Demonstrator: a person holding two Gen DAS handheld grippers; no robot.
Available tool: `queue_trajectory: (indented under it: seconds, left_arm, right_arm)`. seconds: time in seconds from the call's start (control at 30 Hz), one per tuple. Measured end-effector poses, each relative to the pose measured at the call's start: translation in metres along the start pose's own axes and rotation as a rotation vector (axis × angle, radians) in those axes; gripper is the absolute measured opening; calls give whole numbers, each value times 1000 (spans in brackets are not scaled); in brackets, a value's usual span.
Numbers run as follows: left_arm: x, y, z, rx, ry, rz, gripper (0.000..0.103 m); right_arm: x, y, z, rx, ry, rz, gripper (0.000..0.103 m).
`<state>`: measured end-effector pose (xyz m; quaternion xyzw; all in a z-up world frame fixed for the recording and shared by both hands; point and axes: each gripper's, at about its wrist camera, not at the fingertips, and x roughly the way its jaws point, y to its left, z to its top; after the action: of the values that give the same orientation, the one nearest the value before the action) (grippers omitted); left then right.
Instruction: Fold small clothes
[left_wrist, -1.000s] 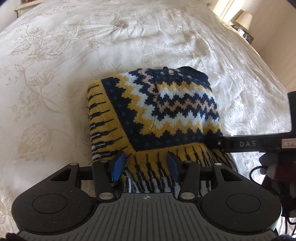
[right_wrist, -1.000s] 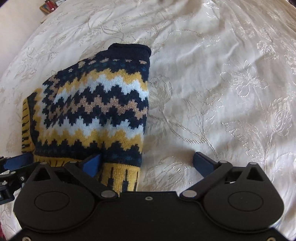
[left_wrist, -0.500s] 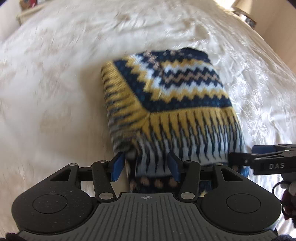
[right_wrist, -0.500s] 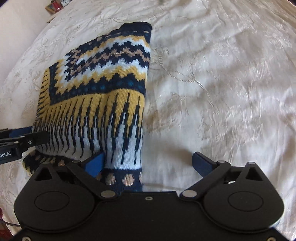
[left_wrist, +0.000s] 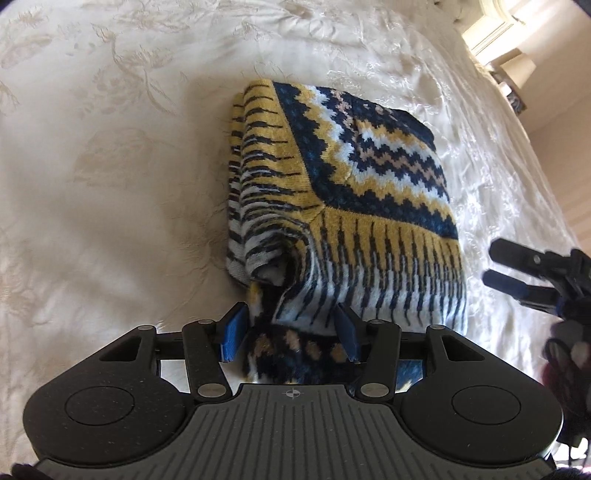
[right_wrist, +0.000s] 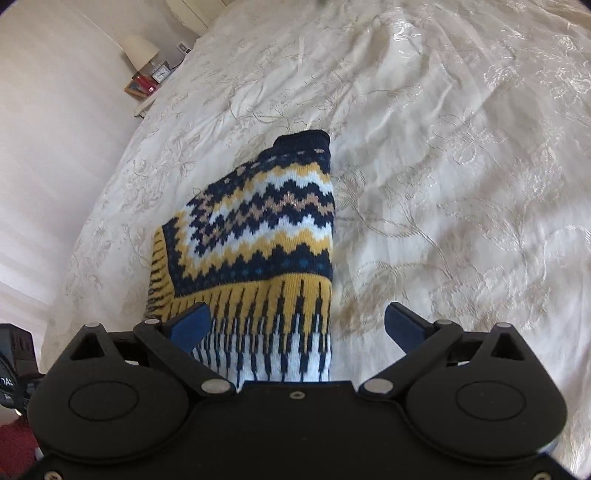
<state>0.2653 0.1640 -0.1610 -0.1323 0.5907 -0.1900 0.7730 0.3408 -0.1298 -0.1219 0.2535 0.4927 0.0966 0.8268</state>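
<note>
A folded knit sweater (left_wrist: 369, 177) in navy, yellow and white zigzags lies on the cream bedspread (left_wrist: 110, 166). Its near left corner is rumpled, and a navy hem with beige dots sticks out below. My left gripper (left_wrist: 290, 334) hovers over that hem. Its blue pads stand apart with the hem between them and do not squeeze it. In the right wrist view the sweater (right_wrist: 266, 236) runs under the left finger of my right gripper (right_wrist: 297, 325), which stands wide open and holds nothing. The left wrist view shows the right gripper (left_wrist: 511, 269) just off the sweater's right edge.
The embroidered bedspread (right_wrist: 461, 166) spreads wide to the right of the sweater. A bedside table with a lamp (right_wrist: 142, 55) and a clock stands by the wall, beyond the bed's far left edge. Another lamp (left_wrist: 517, 66) sits near a bright window.
Both grippers drew back toward the sweater's near edge, so the white-striped band and dotted hem now show. The right gripper lifted off the sweater and now sits beside its right edge.
</note>
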Motion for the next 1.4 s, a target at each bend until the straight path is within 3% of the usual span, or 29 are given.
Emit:
queue_trajectory:
  seconds: [0.4,0.47,0.5,0.53,0.6,0.63,0.77,0.93,1.13,1.23,1.33,1.4]
  left_arm:
    - [29,21,12,-71,77,-187,68]
    - [34,25,14,-99,86,-240,66]
    - [35,26,14,-111,92,-261,54]
    - [37,27,15,-120,101,-286,47]
    - [38,24,17,-115,109,-320,34]
    - [37,22,17,-100,111,-319,34]
    - [28,12,19,-81,114,-343,32]
    - [16,-19,9,-8,150,-391,32]
    - [15,-73,-18,59,227,-441,32]
    - [19,-93,-35,78,254,-428,32]
    - [25,-102,-55,96,253,-284,33]
    - [26,-95,-63,46,237,-194,41]
  right_arm:
    - [80,-20,36,54,149,178,101]
    - [89,-20,36,53,166,206,102]
    - [92,-19,37,49,174,221,101]
    - [94,-17,36,41,179,230,98]
    - [95,-10,36,11,197,223,63]
    - [95,-6,36,-16,205,200,59]
    - [79,2,40,-40,205,176,50]
    - [43,-1,30,-39,190,149,49]
    - [-24,-36,-4,-43,207,80,49]
    - [-57,-62,-25,-17,217,37,49]
    - [-80,-85,-46,-4,225,-3,56]
    - [-85,-92,-58,-20,230,-44,66]
